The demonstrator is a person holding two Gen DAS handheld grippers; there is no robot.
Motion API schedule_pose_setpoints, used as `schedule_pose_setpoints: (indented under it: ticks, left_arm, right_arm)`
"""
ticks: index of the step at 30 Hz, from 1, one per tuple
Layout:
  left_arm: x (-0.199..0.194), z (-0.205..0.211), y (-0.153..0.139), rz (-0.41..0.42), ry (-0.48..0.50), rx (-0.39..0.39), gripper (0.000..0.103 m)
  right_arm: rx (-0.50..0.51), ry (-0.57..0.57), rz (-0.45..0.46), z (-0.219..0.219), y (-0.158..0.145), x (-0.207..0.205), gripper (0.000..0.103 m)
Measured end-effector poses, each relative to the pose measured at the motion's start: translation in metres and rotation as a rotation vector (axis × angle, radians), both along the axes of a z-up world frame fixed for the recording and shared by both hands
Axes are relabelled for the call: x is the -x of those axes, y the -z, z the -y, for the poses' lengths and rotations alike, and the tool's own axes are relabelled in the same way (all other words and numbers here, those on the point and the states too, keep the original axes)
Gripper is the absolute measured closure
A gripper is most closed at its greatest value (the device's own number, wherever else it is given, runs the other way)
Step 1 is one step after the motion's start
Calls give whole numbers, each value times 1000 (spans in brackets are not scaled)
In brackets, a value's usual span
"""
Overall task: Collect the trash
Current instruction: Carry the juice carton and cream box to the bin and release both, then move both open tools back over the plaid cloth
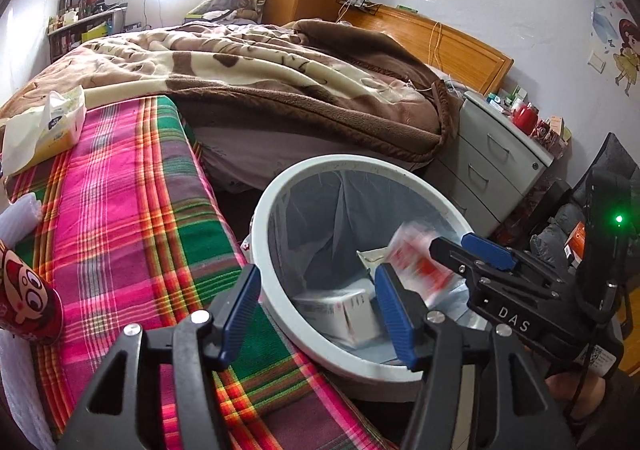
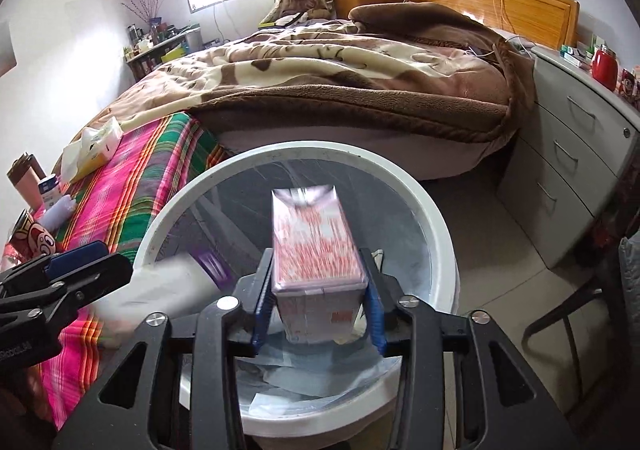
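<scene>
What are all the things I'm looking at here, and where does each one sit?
Round white plastic trash bin: one, clear liner, on the floor beside the bench.
Red-and-white patterned carton: one, over the bin, between the right fingers.
White box: one, inside the bin.
Plaid cloth: one, pink-green, over the bench.
Tissue pack: one, white-yellow, on the plaid.
Red cartoon can: one, on the plaid's near end.
Brown blanket: one, on the bed.
Grey drawer cabinet: one, beside the bed.
Left gripper: open.
Right gripper: around the carton.
</scene>
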State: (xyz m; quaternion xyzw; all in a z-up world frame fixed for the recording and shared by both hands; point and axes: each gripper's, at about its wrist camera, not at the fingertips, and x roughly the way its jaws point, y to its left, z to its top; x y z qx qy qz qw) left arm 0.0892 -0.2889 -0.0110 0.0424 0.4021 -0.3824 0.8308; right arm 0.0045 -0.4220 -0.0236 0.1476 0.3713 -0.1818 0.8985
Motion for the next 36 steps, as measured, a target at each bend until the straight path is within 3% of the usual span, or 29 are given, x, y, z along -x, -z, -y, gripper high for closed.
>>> schedule_pose_setpoints:
  ticks: [2,16,21,25,36]
  left_arm:
    - [1,-3,-2,7,-6,-4,39]
    - [4,-62,-17,41,-92,22,37]
    - [2,-99,-19,50,-153,36,36]
    - [0,-133,-21,75,-219,29,35]
    - [-12,-229,-22,116,-386,10,32]
  right_arm:
    - [-5,3,10,0,-1,1,41]
    - [-19,-48,102,-24,-21,3,40]
    - [-13,-99,157,-45,-29,1,40]
    - [-19,-147,184,-65,-32,-6,34]
    - [-33,-306,183,-126,-31,-35,30]
